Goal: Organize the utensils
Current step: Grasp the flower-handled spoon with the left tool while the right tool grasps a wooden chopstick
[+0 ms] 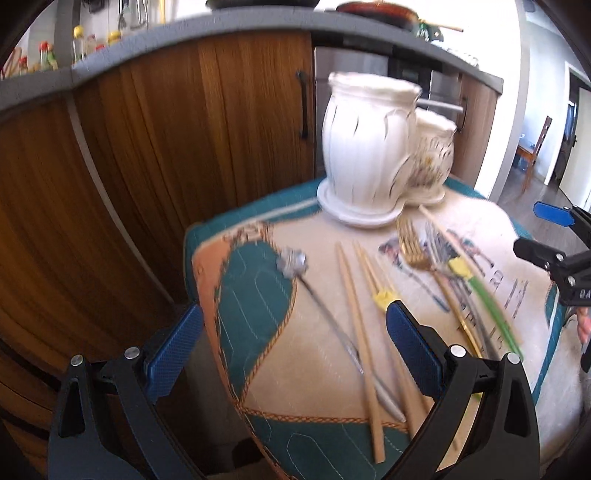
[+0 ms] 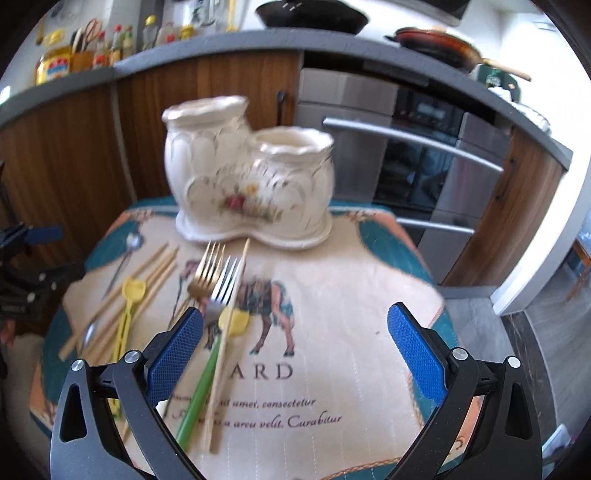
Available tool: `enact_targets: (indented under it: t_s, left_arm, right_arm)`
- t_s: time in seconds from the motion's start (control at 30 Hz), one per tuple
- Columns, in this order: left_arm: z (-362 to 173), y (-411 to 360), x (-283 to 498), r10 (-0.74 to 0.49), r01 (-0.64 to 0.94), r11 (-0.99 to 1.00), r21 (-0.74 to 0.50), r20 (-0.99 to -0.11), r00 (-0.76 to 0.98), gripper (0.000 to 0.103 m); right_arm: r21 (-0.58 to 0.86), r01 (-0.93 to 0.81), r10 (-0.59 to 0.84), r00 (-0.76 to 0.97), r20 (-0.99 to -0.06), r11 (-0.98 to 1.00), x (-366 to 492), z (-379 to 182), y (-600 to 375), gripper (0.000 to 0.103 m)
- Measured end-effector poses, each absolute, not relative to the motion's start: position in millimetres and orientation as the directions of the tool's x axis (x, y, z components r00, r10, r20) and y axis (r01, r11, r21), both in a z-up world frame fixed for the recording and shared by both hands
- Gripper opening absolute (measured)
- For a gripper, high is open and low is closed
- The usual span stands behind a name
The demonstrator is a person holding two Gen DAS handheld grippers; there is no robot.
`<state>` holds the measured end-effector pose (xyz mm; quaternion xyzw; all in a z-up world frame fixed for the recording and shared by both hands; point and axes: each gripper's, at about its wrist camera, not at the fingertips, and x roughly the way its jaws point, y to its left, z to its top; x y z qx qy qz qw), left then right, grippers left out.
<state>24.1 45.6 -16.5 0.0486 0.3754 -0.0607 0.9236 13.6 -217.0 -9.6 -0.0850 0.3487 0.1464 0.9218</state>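
Note:
A cream double-pot utensil holder (image 2: 251, 184) stands at the far side of the table; it also shows in the left wrist view (image 1: 373, 147). In front of it lie a gold fork (image 2: 205, 271), a silver fork (image 2: 223, 290), wooden chopsticks (image 1: 360, 332), a green-handled yellow utensil (image 2: 199, 380), a yellow utensil (image 2: 127, 317) and a silver spoon (image 1: 325, 314). My left gripper (image 1: 295, 350) is open and empty above the spoon and chopsticks. My right gripper (image 2: 295, 354) is open and empty above the cloth, right of the forks.
A patterned cloth (image 2: 351, 295) covers the small table. Wooden cabinets (image 1: 166, 147) and an oven (image 2: 424, 166) stand behind it. The counter above carries bottles (image 2: 110, 40) and pans (image 2: 314, 14). The right gripper shows at the right edge of the left wrist view (image 1: 546, 240).

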Motion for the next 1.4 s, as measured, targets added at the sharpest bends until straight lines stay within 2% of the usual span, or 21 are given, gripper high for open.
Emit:
enact_targets:
  t_s: [0.1,0.17,0.27,0.3,0.37,0.43,0.5,0.67,0.9,0.97,1.1,1.27,1.4]
  left_arm:
    - [-26.2,51.0,32.8,-0.091,0.135,0.991,0.004,-0.724,0.684,0.096]
    - [-33.7,49.4,40.7,-0.091,0.133,0.991,-0.004,-0.749,0.656,0.081]
    - [-36.1,40.3,48.0,-0.088,0.154,0.988,0.015,-0.763,0.641,0.073]
    - [-35.4,37.1,49.7,-0.092,0.161,0.987,0.016,-0.764,0.639,0.071]
    - [-34.9,34.6,52.6,-0.102,0.167,0.986,0.006,-0.770,0.630,0.056]
    - [-35.4,32.0,58.4,-0.114,0.168,0.986,-0.011,-0.782,0.613,0.046]
    - [-35.2,29.8,60.8,-0.118,0.171,0.985,-0.016,-0.786,0.607,0.043]
    - [-37.7,28.4,68.4,-0.130,0.177,0.984,-0.030,-0.798,0.588,0.025]
    - [-48.1,27.9,75.3,-0.109,0.158,0.987,-0.021,-0.809,0.578,0.016]
    - [-47.6,29.0,77.7,-0.103,0.139,0.990,-0.026,-0.809,0.578,0.010]
    - [-47.6,29.7,82.6,-0.098,0.119,0.992,-0.035,-0.811,0.576,0.007]
    - [-47.1,30.9,81.3,-0.127,0.107,0.991,-0.080,-0.806,0.579,0.003]
    - [-30.1,28.5,69.8,-0.139,0.121,0.990,-0.079,-0.756,0.639,0.003]
  right_arm:
    - [-0.034,-0.334,0.223,0.698,-0.680,0.942,14.5,-15.4,-216.7,0.099]
    - [0.008,-0.341,0.249,0.671,-0.698,0.940,19.4,-19.6,-217.0,0.096]
    - [0.021,-0.354,0.262,0.648,-0.715,0.935,27.9,-23.3,-210.9,0.092]
    - [0.019,-0.362,0.265,0.645,-0.717,0.932,30.2,-23.0,-208.3,0.085]
    - [0.009,-0.374,0.264,0.637,-0.724,0.927,39.7,-23.5,-199.8,0.076]
    - [0.016,-0.382,0.269,0.619,-0.738,0.924,51.6,-25.9,-192.3,0.064]
    - [0.014,-0.390,0.270,0.610,-0.745,0.921,59.1,-28.5,-185.3,0.057]
    - [0.037,-0.399,0.279,0.569,-0.773,0.916,72.7,-39.8,-173.2,0.038]
    - [0.083,-0.385,0.299,0.545,-0.783,0.919,80.5,-48.1,-171.3,0.020]
    - [0.103,-0.386,0.315,0.540,-0.780,0.917,80.1,-49.5,-170.9,0.016]
    - [0.099,-0.375,0.311,0.563,-0.766,0.922,76.4,-45.7,-170.6,0.006]
    - [0.111,-0.369,0.326,0.594,-0.736,0.923,67.4,-36.5,-176.5,0.005]
    - [0.140,-0.363,0.354,0.631,-0.690,0.921,60.2,-23.5,-187.8,0.005]
